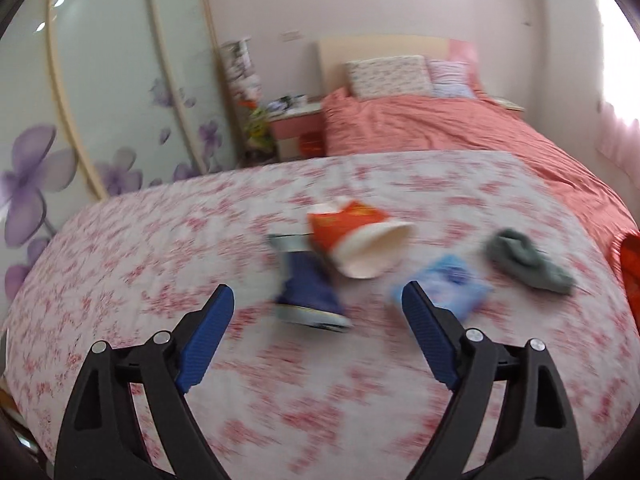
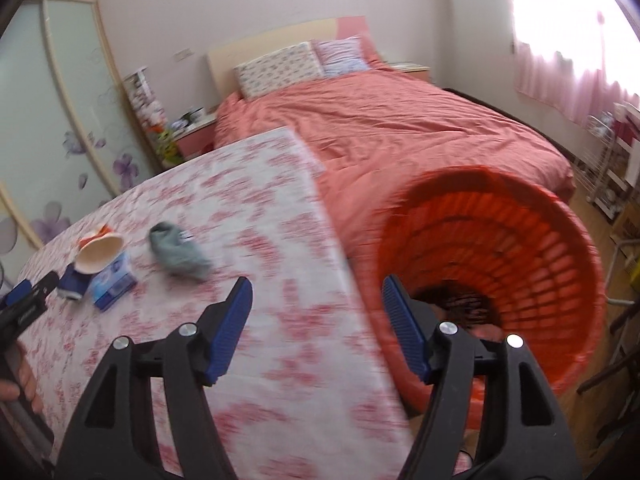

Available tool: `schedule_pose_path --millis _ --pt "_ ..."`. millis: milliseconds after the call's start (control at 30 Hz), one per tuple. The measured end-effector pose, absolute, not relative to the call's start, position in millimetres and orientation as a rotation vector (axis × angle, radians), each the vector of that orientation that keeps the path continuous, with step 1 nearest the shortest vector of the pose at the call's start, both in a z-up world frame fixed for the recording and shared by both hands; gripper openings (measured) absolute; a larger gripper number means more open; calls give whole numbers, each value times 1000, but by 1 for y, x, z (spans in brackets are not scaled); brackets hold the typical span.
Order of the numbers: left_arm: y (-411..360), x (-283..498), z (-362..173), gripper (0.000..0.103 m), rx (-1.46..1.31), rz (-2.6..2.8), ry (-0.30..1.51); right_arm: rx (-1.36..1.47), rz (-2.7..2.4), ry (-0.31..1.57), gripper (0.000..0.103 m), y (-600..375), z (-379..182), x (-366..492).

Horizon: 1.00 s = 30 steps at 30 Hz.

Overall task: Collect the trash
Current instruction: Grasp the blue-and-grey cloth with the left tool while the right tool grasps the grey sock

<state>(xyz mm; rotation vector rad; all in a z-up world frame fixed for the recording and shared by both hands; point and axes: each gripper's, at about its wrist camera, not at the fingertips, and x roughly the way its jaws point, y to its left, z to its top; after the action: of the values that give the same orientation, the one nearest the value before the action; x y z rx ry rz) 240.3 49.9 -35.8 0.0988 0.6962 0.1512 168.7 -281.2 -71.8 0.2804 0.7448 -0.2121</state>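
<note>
Trash lies on a table with a pink floral cloth [image 1: 280,380]: a tipped red and white paper cup [image 1: 360,240], a dark blue can or wrapper [image 1: 310,292], a light blue tissue pack [image 1: 452,284] and a grey-green cloth [image 1: 524,258]. My left gripper [image 1: 318,296] is open and empty, just short of the blue can. My right gripper [image 2: 316,286] is open and empty over the table's right edge, beside an orange slatted basket [image 2: 532,248]. The right wrist view also shows the cup [image 2: 98,256], tissue pack [image 2: 112,284], cloth [image 2: 178,254] and the left gripper's fingertip [image 2: 18,292].
A bed with a salmon cover [image 2: 400,128] and two pillows lies beyond the table. A wardrobe with purple flowers [image 1: 100,120] stands at left, a pink nightstand [image 1: 298,130] next to the bed. A wire rack [image 2: 604,160] and curtained window are at right.
</note>
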Motion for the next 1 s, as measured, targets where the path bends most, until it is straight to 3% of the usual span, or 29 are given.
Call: schedule_pose_path --millis 433,800,900,933,1000 --pt "88 283 -69 82 -30 101 855 226 -53 805 66 -192 -86 267" --pt "103 308 -86 60 -58 106 911 196 -43 888 55 -178 -111 306" --pt "104 307 -85 43 -42 112 904 160 -31 895 34 -170 -110 308" --pt "105 306 -84 43 -49 109 907 153 -28 897 22 -169 -111 308" --pt "108 301 -84 43 -54 102 908 154 -31 897 16 -170 -110 305"
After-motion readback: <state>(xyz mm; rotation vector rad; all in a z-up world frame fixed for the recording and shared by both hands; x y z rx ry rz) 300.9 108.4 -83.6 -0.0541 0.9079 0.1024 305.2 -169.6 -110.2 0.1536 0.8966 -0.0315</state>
